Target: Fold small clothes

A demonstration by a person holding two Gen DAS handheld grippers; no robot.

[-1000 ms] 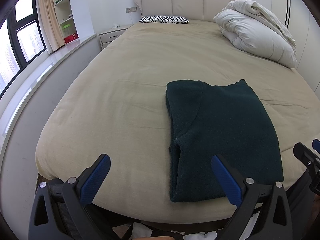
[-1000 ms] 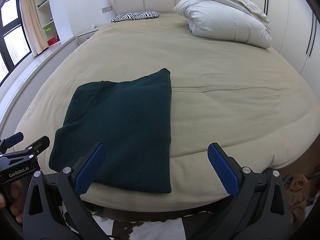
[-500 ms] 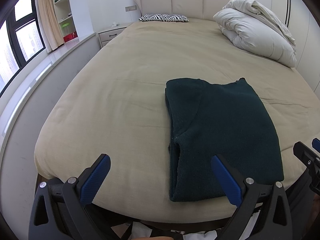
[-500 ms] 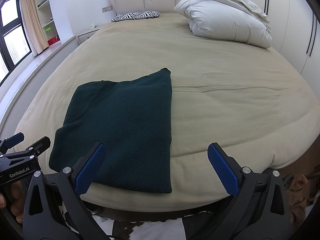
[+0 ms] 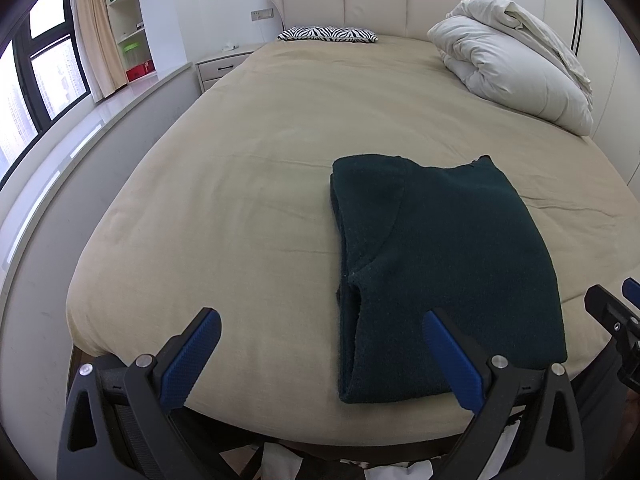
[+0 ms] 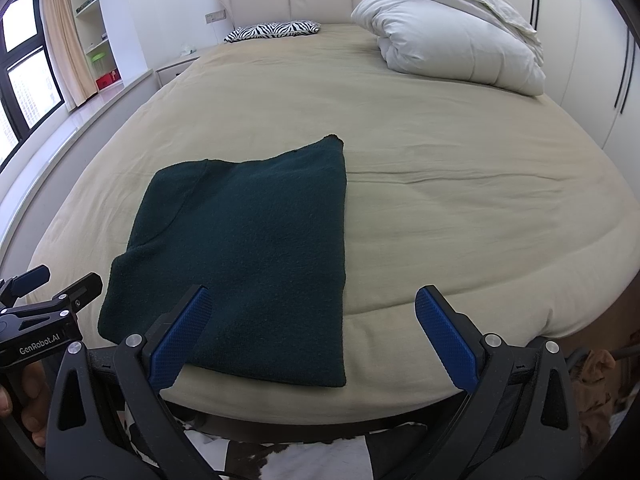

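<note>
Dark green garment (image 5: 440, 264), lower right of frame: folded into rectangle on bed (image 5: 240, 160), apparently near-complete; left gripper (image 5: 320, 344) and right gripper (image 6: 308, 320) both splayed, empty.

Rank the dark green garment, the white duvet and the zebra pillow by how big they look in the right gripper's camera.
1. dark green garment, though it lies nearest the camera
2. white duvet, bundled farther back
3. zebra pillow, clearly smallest and also farthest

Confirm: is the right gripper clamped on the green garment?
No, the right gripper is wide open and holds nothing, with the dark green garment lying flat on the bed.
</note>
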